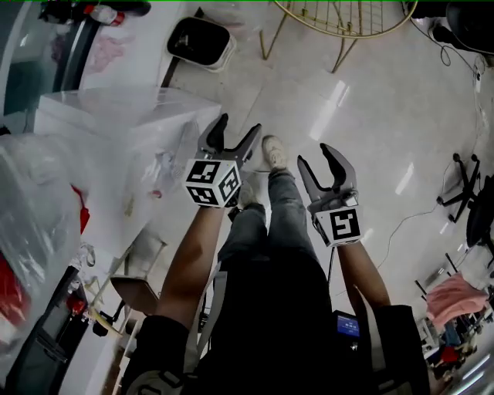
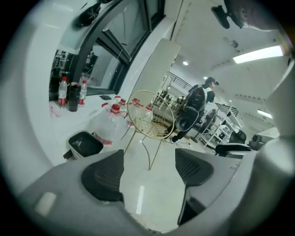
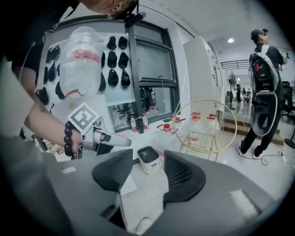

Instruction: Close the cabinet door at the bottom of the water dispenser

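The water dispenser [image 1: 116,123] stands at the left of the head view, white, with a big clear bottle [image 3: 80,60] on top. Its bottom cabinet door is not clearly visible in any view. My left gripper [image 1: 239,123] is held up in front of my body, right of the dispenser, jaws open and empty [image 2: 150,161]. It also shows in the right gripper view as the left gripper [image 3: 99,138], with its marker cube. My right gripper [image 1: 316,154] hangs beside it over the floor, open too, with nothing between its pads [image 3: 147,168].
A gold wire chair [image 1: 347,19] and a black-and-white bin [image 1: 199,40] stand ahead on the glossy floor. Plastic bags [image 1: 31,216] pile at the left. Bottles [image 2: 69,94] line a window ledge. A person with a backpack [image 3: 262,92] stands farther off. Cables [image 1: 401,224] trail at the right.
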A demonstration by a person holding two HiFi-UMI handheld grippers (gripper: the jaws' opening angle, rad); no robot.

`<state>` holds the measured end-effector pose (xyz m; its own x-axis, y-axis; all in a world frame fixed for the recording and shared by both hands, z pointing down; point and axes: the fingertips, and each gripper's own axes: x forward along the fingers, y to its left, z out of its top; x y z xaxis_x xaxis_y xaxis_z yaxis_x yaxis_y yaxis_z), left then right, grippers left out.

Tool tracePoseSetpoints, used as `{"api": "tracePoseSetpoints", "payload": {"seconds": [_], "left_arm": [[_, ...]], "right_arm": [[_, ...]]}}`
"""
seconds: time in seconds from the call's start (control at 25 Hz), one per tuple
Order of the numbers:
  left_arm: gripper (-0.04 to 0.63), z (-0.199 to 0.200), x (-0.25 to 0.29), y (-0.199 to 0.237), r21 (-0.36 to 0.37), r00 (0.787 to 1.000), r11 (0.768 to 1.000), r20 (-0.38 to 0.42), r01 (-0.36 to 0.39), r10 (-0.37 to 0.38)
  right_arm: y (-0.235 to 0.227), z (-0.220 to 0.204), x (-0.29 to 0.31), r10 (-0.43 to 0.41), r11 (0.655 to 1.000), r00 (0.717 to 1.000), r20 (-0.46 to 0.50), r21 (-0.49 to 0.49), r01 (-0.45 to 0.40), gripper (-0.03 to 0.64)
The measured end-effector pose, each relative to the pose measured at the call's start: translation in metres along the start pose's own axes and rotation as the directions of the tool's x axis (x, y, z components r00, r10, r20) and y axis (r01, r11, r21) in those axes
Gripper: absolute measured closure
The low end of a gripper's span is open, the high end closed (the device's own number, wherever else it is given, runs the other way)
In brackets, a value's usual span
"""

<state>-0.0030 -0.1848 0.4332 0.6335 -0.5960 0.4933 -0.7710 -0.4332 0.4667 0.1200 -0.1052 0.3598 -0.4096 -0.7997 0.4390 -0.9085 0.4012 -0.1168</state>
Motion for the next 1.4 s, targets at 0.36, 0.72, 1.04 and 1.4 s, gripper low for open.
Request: {"api": "tracePoseSetpoints", "payload": {"seconds": [0.36, 0.72, 1.04, 1.4], "left_arm": [[0.356, 0.113, -0.123, -0.095, 0.108, 0.986, 0.994, 0.162, 0.018, -0.036], [0.464, 0.187, -0.209, -0.136, 0.222, 0.956, 0.975, 0.285, 0.006, -0.071], [0.589, 0.233, -0.282, -0.123, 0.203, 0.896, 0.977, 0.443, -0.067, -0.031], [0.589, 0.251, -0.319, -0.126, 0.199, 0.876, 0.977, 0.482, -0.075, -0.031]], "right_arm": [[0.033, 0.107, -0.077, 0.002, 0.999, 0.994, 0.109, -0.04, 0.002, 0.445], [0.071, 0.198, -0.103, 0.08, 0.996, 0.967, 0.24, -0.055, -0.069, 0.459], [0.09, 0.237, -0.108, 0.126, 0.989, 0.957, 0.262, -0.107, -0.101, 0.503], [0.121, 0.268, -0.111, 0.22, 0.972, 0.924, 0.314, -0.152, -0.18, 0.551]]}}
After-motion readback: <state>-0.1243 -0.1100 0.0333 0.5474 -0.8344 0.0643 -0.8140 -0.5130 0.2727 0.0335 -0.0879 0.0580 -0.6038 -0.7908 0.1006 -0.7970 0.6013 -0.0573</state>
